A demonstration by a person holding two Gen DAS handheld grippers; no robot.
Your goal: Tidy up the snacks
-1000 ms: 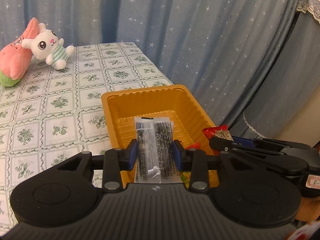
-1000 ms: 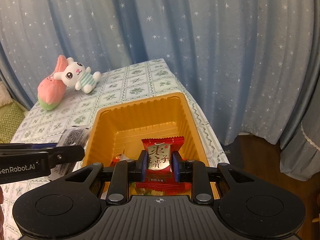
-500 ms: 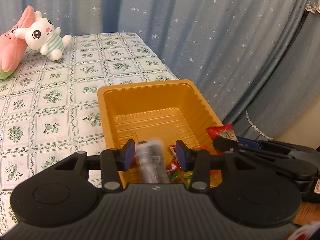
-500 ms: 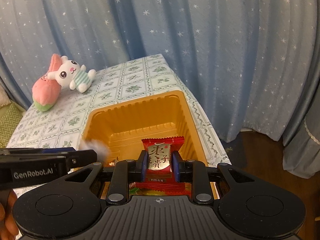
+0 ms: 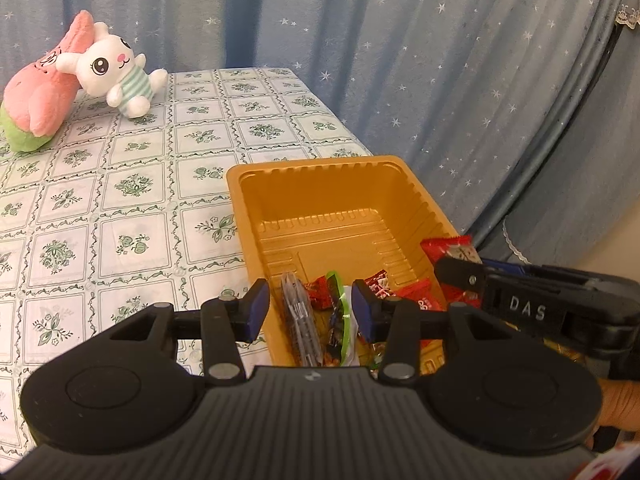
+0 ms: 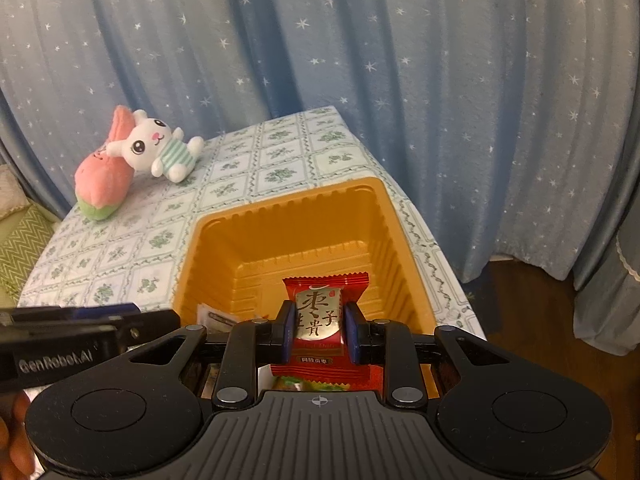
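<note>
An orange plastic tray (image 5: 340,200) sits at the table's right edge; it also shows in the right wrist view (image 6: 288,248). My left gripper (image 5: 310,310) is open and empty above the tray's near end. Below it in the tray lie a clear black-speckled packet (image 5: 298,320), a green-edged packet (image 5: 340,316) and small red wrappers (image 5: 412,294). My right gripper (image 6: 318,330) is shut on a red date snack packet (image 6: 322,312) and holds it over the tray's near end. It shows from the side in the left wrist view (image 5: 452,250).
A white bunny plush (image 5: 116,68) and a pink-and-green plush (image 5: 36,100) lie at the table's far left. The floral tablecloth (image 5: 120,208) spreads left of the tray. Blue starry curtains (image 5: 440,60) hang behind and to the right.
My left gripper opened and the black-speckled packet dropped out of it into the tray. My right gripper kept its hold on the red packet over the tray.
</note>
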